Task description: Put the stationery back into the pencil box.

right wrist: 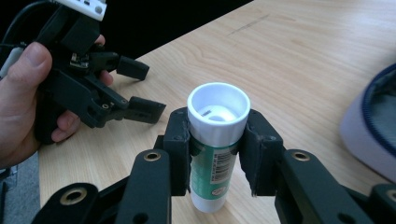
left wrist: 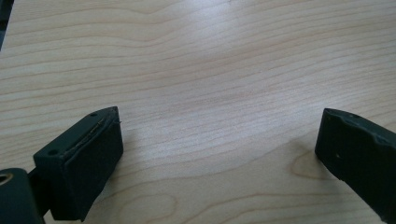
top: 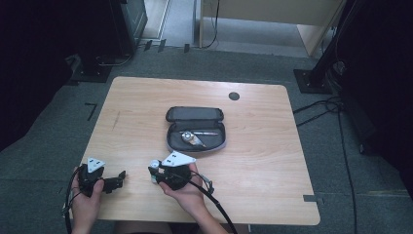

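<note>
Wooden table point(top: 253, 161): right claw point(right wrist: 218, 140) grips glue stick point(right wrist: 215, 154) upright near open pencil case point(top: 196, 129), probably for packing; left claw point(left wrist: 219, 154) waits wide, empty.

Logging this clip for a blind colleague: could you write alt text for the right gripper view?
The right gripper clamps an upright glue stick, cap off, green label with barcode, above a wooden table. At left a hand holds the left gripper, fingers apart; a pencil case's edge shows at right.

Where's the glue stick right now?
The glue stick is clamped in the right hand-held gripper near the table's front edge, short of the open pencil case.
</note>
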`<state>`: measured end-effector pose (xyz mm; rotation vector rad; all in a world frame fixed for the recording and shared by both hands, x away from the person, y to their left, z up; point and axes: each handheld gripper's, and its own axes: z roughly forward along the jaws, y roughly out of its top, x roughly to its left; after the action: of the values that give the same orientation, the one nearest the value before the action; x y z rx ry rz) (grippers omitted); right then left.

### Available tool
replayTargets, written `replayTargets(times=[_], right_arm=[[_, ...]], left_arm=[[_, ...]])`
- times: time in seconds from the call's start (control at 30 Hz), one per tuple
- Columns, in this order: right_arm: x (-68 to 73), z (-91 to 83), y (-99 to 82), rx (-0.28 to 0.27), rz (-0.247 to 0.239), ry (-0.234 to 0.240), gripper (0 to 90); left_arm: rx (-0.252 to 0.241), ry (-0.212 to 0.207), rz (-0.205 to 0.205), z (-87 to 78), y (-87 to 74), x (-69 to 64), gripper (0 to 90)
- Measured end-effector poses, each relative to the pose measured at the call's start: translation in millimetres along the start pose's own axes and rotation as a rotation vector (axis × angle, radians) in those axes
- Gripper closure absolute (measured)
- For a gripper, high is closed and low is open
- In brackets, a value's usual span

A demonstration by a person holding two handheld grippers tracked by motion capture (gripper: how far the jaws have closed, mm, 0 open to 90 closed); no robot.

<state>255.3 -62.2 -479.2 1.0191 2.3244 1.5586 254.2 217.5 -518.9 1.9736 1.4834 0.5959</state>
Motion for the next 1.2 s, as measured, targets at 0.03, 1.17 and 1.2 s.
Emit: replayTargets(times=[0.03,1.17,1.2], right_arm=[[-1.4,-2.0,0.7,-0.003,-0.003,-0.004,65.9],[-83.8,-69.5,38.1,-0.126,0.085,-0.256,65.9],[-86.8,-69.2,37.9,-0.123,0.092,-0.262,65.9]], left_arm=[[0.001,0.001,0.002,0.0,0.1,-0.1,1.3],[-0.002,0.0,-0.001,0.1,-0.1,0.0,1.3],[-0.002,0.001,0.002,0.0,0.0,0.2,1.3]])
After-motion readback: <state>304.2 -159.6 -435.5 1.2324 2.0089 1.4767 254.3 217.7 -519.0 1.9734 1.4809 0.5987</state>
